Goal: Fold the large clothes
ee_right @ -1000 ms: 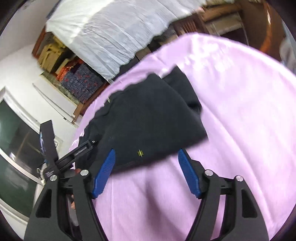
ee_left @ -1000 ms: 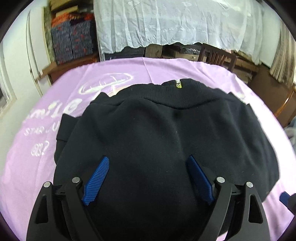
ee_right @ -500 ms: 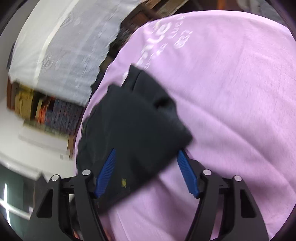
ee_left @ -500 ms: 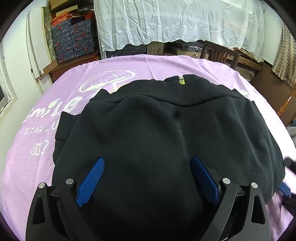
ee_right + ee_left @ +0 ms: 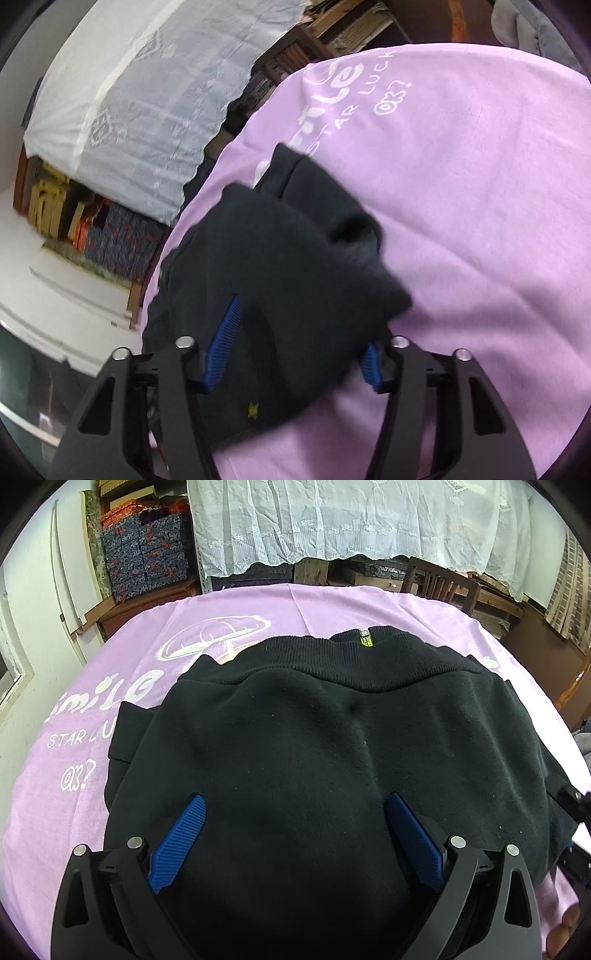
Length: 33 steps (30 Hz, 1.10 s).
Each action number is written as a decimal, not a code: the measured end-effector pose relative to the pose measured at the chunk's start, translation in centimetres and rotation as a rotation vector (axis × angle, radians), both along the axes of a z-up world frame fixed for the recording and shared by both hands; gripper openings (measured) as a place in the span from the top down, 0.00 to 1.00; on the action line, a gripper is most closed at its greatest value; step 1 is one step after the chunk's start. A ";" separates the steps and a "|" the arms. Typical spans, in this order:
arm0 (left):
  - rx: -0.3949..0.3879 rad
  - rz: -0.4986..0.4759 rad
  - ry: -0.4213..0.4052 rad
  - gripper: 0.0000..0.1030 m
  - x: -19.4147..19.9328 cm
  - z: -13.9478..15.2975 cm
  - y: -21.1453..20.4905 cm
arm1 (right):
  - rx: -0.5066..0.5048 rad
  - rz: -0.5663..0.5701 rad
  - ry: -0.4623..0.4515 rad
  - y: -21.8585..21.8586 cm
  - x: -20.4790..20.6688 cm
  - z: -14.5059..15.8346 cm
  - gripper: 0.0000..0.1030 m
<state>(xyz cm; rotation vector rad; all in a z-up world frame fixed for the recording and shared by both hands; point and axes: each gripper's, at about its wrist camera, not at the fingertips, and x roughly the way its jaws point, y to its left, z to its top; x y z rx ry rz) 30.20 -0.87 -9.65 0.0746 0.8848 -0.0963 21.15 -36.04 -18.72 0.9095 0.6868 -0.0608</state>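
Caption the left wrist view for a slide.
Open left gripper poised over a folded black sweatshirt on a lilac printed sheet.

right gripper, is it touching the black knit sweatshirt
Cannot tell. In the right wrist view the right gripper straddles the black knit sweatshirt, but blur hides any contact.

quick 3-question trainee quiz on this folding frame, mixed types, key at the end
1. True or false: the left gripper is clamped shut on the black sweatshirt.
2. What colour is the cloth under the sweatshirt? A) white B) lilac C) green
3. Fill in: the small yellow-green tag sits at the sweatshirt's ____.

Key: 1 false, its fingers are spread apart; 2 B; 3 ribbed neckband.
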 end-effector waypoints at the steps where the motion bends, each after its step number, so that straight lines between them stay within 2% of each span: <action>1: 0.002 0.001 0.001 0.03 0.0 0.0 0.0 | -0.017 0.006 -0.002 0.0 0.6 0.0 0.50; 5: 0.003 0.005 0.001 0.03 0.0 -0.1 -0.1 | -0.072 0.007 -0.011 0.7 1.0 0.1 0.50; 7: -0.016 0.005 0.007 0.07 -0.1 0.3 0.1 | -0.087 0.003 -0.019 0.8 1.3 0.1 0.49; 9: -0.069 0.001 0.017 0.15 0.2 1.2 0.7 | -0.095 0.011 -0.024 0.9 1.4 0.1 0.47; 11: -0.145 0.008 0.003 0.15 0.8 2.5 1.4 | -0.093 0.019 -0.023 0.9 1.6 0.1 0.46; 13: -0.170 0.004 -0.008 0.15 1.4 3.4 1.2 | -0.091 0.023 -0.025 0.9 1.6 0.1 0.43; 16: -0.126 -0.026 -0.005 0.15 2.9 3.5 -0.6 | -0.126 0.044 -0.029 1.5 1.9 0.4 0.34; 19: -0.060 -0.001 0.056 0.12 4.6 1.0 -1.6 | -0.130 0.067 -0.033 1.7 2.0 0.6 0.31; 20: -0.034 0.005 0.030 0.06 4.6 0.1 -1.9 | -0.128 0.069 -0.033 1.7 2.0 0.6 0.31; 21: -0.010 0.000 -0.001 0.05 4.4 0.0 -2.1 | -0.125 0.070 -0.034 1.6 2.0 0.6 0.32; 23: -0.008 0.004 0.007 0.05 4.5 -0.1 -2.2 | -0.135 0.071 -0.028 1.6 2.2 0.5 0.37; 26: -0.016 0.005 0.008 0.04 4.4 -0.1 -2.1 | -0.135 0.047 -0.013 1.2 2.1 0.3 0.55; 27: -0.015 0.006 0.007 0.04 4.4 -0.1 -2.1 | -0.115 0.032 -0.006 0.8 2.0 0.1 0.62; 29: -0.018 0.004 0.008 0.04 4.4 0.0 -2.0 | -0.068 0.015 -0.006 0.2 1.8 -0.3 0.67; 33: -0.032 -0.008 0.014 0.04 4.3 -0.1 -1.6 | 0.008 -0.004 -0.002 -0.5 1.5 -0.3 0.89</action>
